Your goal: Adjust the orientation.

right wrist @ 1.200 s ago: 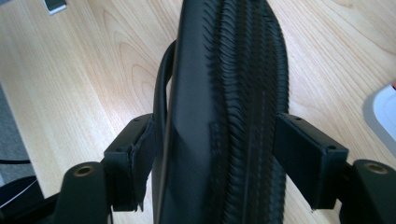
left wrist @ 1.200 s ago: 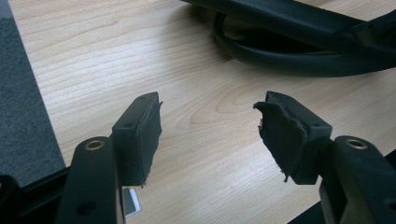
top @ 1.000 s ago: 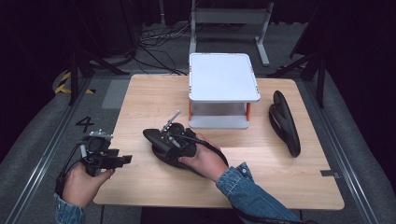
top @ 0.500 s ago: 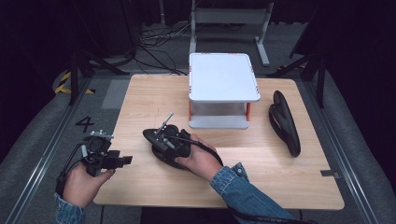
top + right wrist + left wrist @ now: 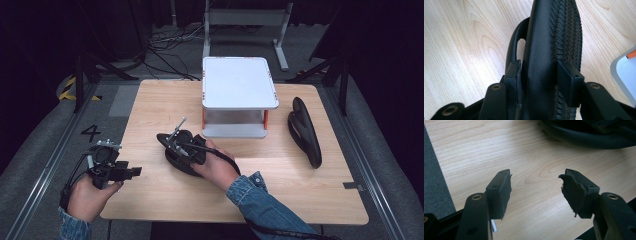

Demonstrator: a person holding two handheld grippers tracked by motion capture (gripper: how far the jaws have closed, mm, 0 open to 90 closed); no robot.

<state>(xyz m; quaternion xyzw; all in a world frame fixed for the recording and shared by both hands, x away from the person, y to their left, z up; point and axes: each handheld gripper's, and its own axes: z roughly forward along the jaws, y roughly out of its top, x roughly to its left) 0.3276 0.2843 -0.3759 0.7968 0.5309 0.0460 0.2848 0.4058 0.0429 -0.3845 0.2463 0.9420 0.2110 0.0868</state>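
— Where's the shoe?
— On the desk [image 5: 150, 107], at seven o'clock from the white stand [image 5: 239, 82] — the right tool [image 5: 540, 75] is clamped on the shoe [image 5: 549, 50].
— And the left tool [image 5: 536, 190]?
— Spread wide, nothing in it. Another shoe [image 5: 305, 130] lies at three o'clock.

My left gripper [image 5: 131, 172] sits low at the near left, jaws spread wide and empty. My right gripper [image 5: 539, 72] has its jaws clamped on a black shoe [image 5: 554, 45], hand [image 5: 217, 167] reaching forward.
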